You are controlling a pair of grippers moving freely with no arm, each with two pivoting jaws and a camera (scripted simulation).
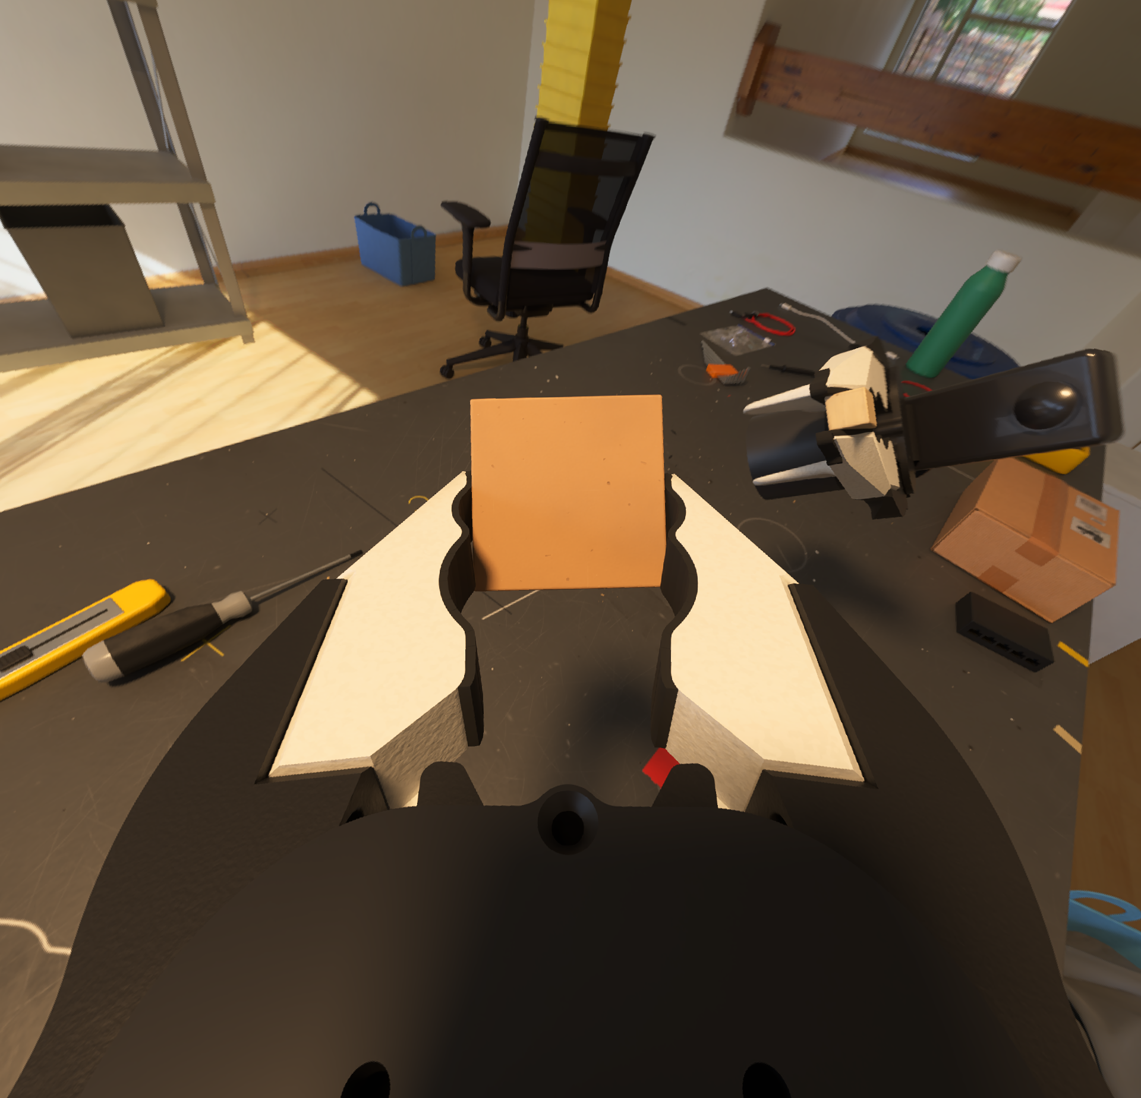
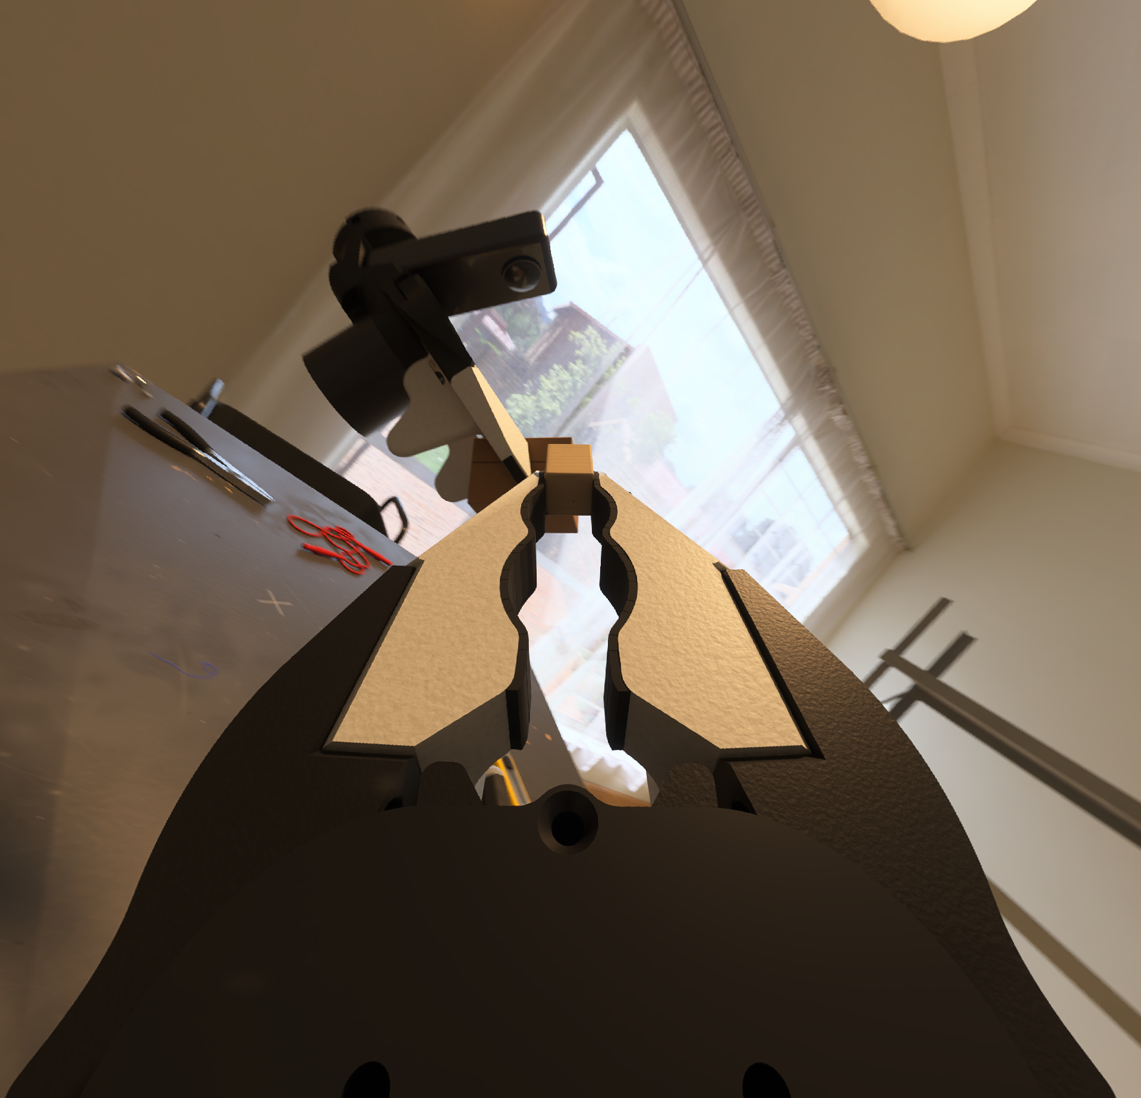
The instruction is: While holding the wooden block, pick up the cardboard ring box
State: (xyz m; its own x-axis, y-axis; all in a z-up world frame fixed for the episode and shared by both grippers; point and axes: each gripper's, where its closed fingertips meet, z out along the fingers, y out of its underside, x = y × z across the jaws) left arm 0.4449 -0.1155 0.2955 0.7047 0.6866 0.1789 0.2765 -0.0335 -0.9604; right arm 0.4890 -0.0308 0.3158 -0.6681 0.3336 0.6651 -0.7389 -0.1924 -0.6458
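My left gripper (image 1: pixel 568 482) is shut on the cardboard ring box (image 1: pixel 567 494), a plain orange-brown cube held at the fingertips above the dark table (image 1: pixel 309 543). My right gripper (image 1: pixel 855 417) hangs in the air to the right, above the table, shut on a small pale wooden block (image 1: pixel 851 406). In the right wrist view the block (image 2: pixel 568 476) sits between the tips of my right gripper (image 2: pixel 568 488), which points up toward a window. The left gripper (image 2: pixel 491 472) and its ring box (image 2: pixel 484 482) are just beyond it, close to the block.
On the table lie a screwdriver (image 1: pixel 185 630) and a yellow utility knife (image 1: pixel 74 630) at the left. A taped cardboard carton (image 1: pixel 1031 543), a black block (image 1: pixel 1003 633) and a green bottle (image 1: pixel 963 315) are at the right. A red cable (image 2: pixel 336 543) lies far back. An office chair (image 1: pixel 549 241) stands beyond the table.
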